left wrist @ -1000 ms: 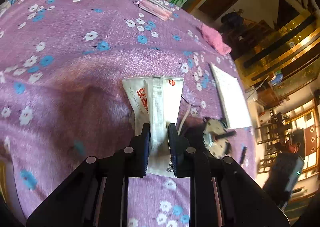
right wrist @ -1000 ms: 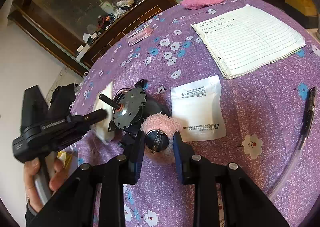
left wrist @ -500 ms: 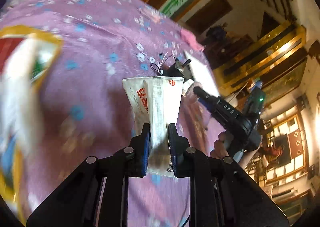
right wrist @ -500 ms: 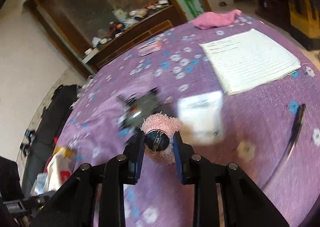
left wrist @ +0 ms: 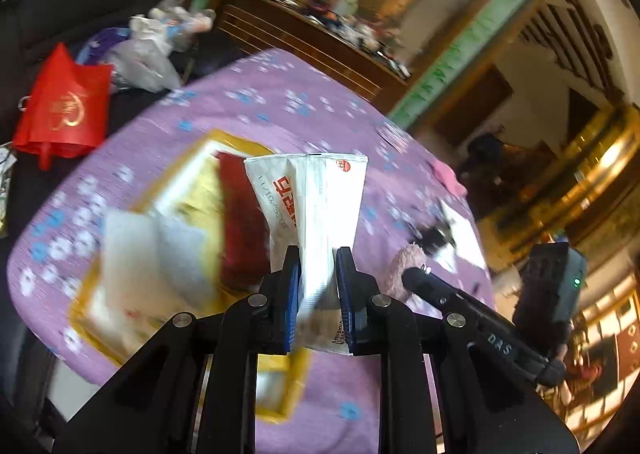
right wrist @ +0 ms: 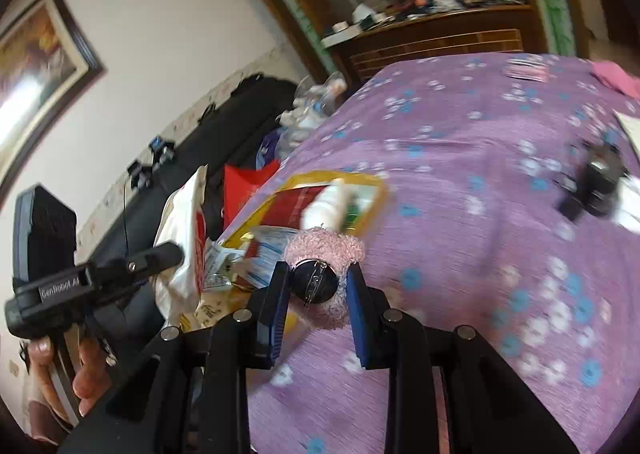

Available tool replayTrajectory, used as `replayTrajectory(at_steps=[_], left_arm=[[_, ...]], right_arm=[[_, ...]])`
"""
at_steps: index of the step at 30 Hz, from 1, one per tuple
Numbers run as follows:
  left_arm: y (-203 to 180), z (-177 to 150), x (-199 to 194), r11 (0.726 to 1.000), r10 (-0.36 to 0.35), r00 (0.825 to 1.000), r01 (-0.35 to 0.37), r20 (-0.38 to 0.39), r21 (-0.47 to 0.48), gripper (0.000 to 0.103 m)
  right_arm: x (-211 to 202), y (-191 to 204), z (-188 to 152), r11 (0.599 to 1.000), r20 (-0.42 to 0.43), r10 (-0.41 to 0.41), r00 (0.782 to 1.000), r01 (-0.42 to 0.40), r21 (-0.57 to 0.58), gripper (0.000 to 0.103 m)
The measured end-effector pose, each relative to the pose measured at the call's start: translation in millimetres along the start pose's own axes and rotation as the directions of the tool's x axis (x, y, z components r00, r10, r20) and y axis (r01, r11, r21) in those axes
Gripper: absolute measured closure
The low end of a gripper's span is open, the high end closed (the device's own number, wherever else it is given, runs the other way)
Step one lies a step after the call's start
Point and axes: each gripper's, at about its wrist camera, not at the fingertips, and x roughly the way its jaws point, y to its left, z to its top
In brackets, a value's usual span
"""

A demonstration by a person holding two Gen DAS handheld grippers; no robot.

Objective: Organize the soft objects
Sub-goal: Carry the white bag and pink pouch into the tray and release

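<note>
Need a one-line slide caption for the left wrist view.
Left gripper holds a white packet above a yellow-rimmed box on the purple floral tablecloth.

**Both tongs clamped, held aloft**

The left tongs (left wrist: 317, 286) are closed with their blue-padded jaws pinched near together. The right tongs (right wrist: 316, 294) are closed wider. A bare hand (right wrist: 76, 374) grips the left handle, fingers curled around it.

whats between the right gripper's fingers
In the right wrist view, the right gripper clamps a pink fuzzy pad with a round metal pin-back facing the camera.
</note>
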Motion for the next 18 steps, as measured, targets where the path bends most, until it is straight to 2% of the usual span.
replayTrajectory(at_steps=[2, 8, 10, 15, 18], left_arm=[[9, 7, 5, 0.999, 0.043, 0.999, -0.043, 0.005, 0.000, 0.086], [35, 10, 27, 0.997, 0.075, 0.997, -0.075, -0.024, -0.025, 0.086], [39, 10, 32, 0.995, 0.096, 0.995, -0.097, -0.027, -0.016, 0.086], [47, 8, 44, 0.996, 0.093, 0.995, -0.093, -0.024, -0.012, 0.085], [45, 4, 43, 0.995, 0.104, 0.995, -0.104, -0.002, -0.002, 0.081]], right_arm=[[23, 10, 14, 1.000, -0.026, -0.015, 1.000, 0.015, -0.013, 0.076], [68, 19, 31, 0.997, -0.084, -0.062, 0.995, 0.058, -0.054, 0.076], [73, 22, 32, 0.995, -0.093, -0.083, 0.992, 0.077, -0.065, 0.076], [88, 27, 39, 0.994, -0.093, -0.097, 0.991, 0.091, -0.067, 0.076], [98, 27, 37, 0.993, -0.095, -0.104, 0.990, 0.099, -0.061, 0.070]])
